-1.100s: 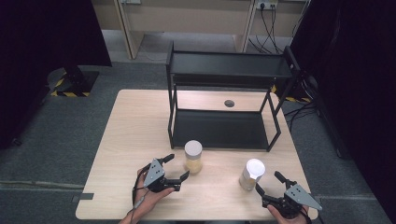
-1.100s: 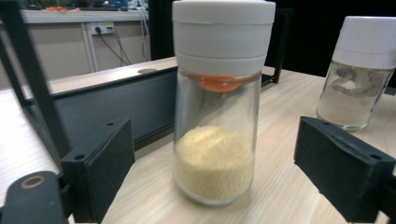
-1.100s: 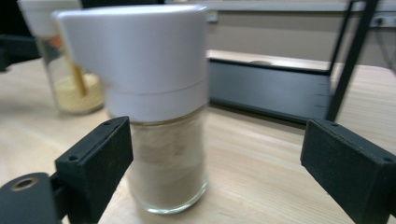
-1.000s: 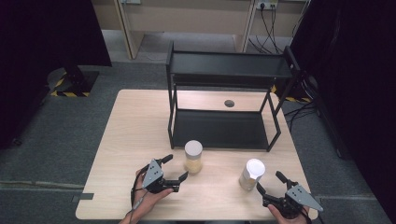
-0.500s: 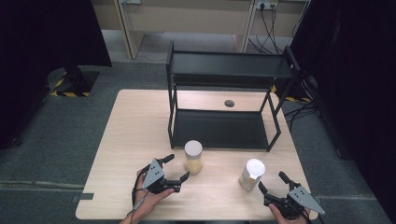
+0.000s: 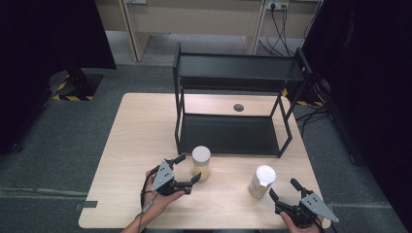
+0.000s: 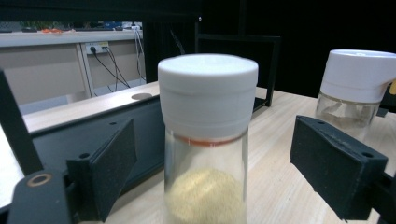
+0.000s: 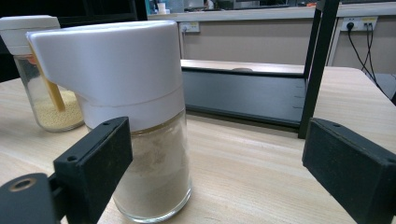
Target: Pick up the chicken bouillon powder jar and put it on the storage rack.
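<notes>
Seasoning jar (image 6: 201, 162) stands on the counter (image 6: 131, 145) at two o'clock of my left tool (image 6: 187, 171), whose jaws, just closing, straddle without pressing its slippery, breakable glass below the cap.

Glass jar with white screw lid (image 7: 205, 140), yellow granules inside, is seen between the black jaws of the left gripper (image 7: 219, 182), which have just been closing, untouched by either. Second white-capped jar (image 7: 357, 88) is placed right of it; black shelf rack (image 7: 140, 126) behind.
</notes>
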A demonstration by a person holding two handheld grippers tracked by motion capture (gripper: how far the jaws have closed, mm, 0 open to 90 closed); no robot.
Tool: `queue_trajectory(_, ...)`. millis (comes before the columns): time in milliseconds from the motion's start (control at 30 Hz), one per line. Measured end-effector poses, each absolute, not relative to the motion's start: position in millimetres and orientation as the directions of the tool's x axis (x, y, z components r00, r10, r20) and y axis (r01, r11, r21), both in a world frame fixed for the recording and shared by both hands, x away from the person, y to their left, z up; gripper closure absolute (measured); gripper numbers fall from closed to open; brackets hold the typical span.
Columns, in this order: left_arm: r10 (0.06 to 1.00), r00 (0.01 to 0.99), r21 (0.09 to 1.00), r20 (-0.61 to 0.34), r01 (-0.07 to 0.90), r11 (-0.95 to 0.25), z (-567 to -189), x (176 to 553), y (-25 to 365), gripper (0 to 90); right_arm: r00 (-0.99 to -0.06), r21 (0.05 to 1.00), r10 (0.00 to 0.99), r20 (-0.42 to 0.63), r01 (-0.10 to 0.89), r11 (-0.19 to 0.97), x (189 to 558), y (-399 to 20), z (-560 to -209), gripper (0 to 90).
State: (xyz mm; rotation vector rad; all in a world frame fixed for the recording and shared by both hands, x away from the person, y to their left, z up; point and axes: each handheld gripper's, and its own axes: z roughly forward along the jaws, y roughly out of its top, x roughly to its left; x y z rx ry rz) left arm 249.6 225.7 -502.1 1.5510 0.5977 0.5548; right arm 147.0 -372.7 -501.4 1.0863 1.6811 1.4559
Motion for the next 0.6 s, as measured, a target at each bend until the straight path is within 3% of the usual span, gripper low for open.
queue_trajectory(600,0.681,0.732,0.998,0.019,0.032,-0.063,-491.5,264.6,208.1,18.7,-0.443,0.985,0.896,0.040,0.169,0.040,147.0,-372.6,-501.3,8.6)
